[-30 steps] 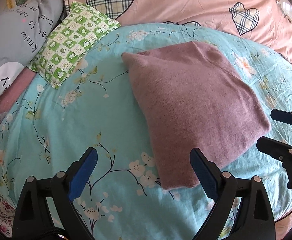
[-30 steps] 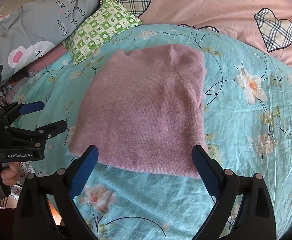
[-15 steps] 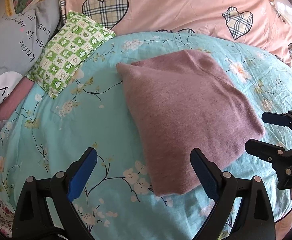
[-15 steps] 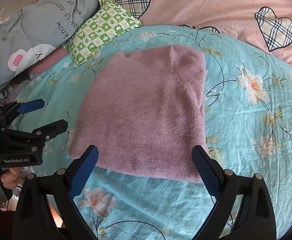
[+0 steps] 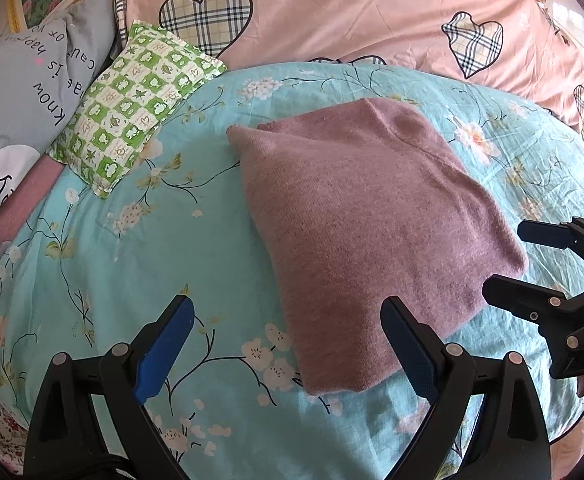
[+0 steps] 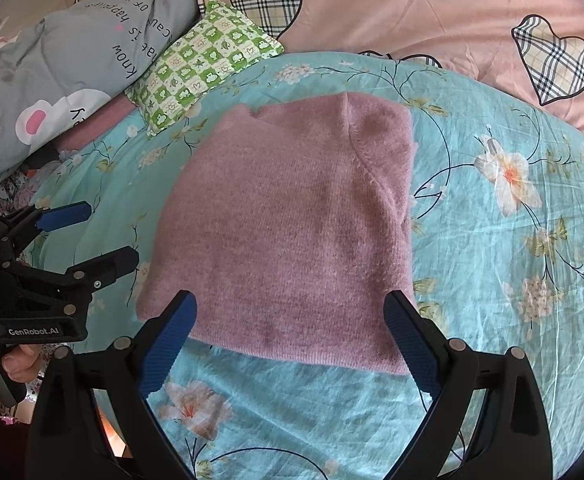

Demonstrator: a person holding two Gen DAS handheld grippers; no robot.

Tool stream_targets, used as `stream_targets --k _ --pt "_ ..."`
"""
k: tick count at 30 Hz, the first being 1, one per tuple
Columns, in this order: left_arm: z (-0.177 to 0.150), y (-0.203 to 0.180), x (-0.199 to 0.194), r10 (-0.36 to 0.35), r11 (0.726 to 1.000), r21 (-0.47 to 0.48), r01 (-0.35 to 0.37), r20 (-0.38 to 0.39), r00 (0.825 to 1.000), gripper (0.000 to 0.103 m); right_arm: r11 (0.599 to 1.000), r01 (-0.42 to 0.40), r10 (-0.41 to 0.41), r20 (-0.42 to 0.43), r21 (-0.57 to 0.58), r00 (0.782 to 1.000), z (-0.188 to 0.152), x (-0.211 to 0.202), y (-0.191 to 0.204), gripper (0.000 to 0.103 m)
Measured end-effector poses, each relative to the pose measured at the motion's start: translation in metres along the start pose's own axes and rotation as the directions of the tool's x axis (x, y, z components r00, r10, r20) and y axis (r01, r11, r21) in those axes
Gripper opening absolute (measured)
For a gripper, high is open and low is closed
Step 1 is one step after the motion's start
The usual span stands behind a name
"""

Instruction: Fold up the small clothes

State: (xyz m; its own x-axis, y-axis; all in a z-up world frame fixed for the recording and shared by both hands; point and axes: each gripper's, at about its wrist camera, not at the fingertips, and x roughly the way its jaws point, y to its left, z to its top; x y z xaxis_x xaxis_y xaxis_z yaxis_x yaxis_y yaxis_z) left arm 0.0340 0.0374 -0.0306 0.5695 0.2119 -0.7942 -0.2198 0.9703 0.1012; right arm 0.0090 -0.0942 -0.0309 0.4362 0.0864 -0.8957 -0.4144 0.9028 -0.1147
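A mauve knit sweater [image 5: 368,216] lies folded into a rectangle on the turquoise floral bedspread [image 5: 139,248]; the right wrist view shows the sweater [image 6: 292,232] straight ahead. My left gripper [image 5: 287,332] hovers open off the garment's near left corner, holding nothing. My right gripper [image 6: 292,332] is open above the near hem, both pads apart from the cloth. The right gripper [image 5: 512,262] also shows at the right edge of the left wrist view. At the left edge of the right wrist view, the left gripper [image 6: 99,236] is seen with a hand on its handle.
A green checked pillow [image 5: 131,100] lies at the back left beside a grey lettered quilt [image 5: 27,92]. A pink cover with plaid hearts [image 5: 352,12] runs along the back. A folded pink cloth [image 5: 23,208] sits at the left edge. Bare bedspread [image 6: 512,240] spreads right of the sweater.
Both grippers have drawn back slightly from the sweater, so it sits a little farther away in each view. The sweater itself has not moved; both grippers stayed open.
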Motion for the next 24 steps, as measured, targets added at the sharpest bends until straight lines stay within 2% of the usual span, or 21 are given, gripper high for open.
stream_targets --k 24 --pt "0.0064 -0.0007 -0.0075 -0.01 1.0 -0.014 0.011 0.024 1.0 0.095 1.0 -0.001 0.001 0.02 0.006 1.0 0.0078 0.0001 0.0041 0.095"
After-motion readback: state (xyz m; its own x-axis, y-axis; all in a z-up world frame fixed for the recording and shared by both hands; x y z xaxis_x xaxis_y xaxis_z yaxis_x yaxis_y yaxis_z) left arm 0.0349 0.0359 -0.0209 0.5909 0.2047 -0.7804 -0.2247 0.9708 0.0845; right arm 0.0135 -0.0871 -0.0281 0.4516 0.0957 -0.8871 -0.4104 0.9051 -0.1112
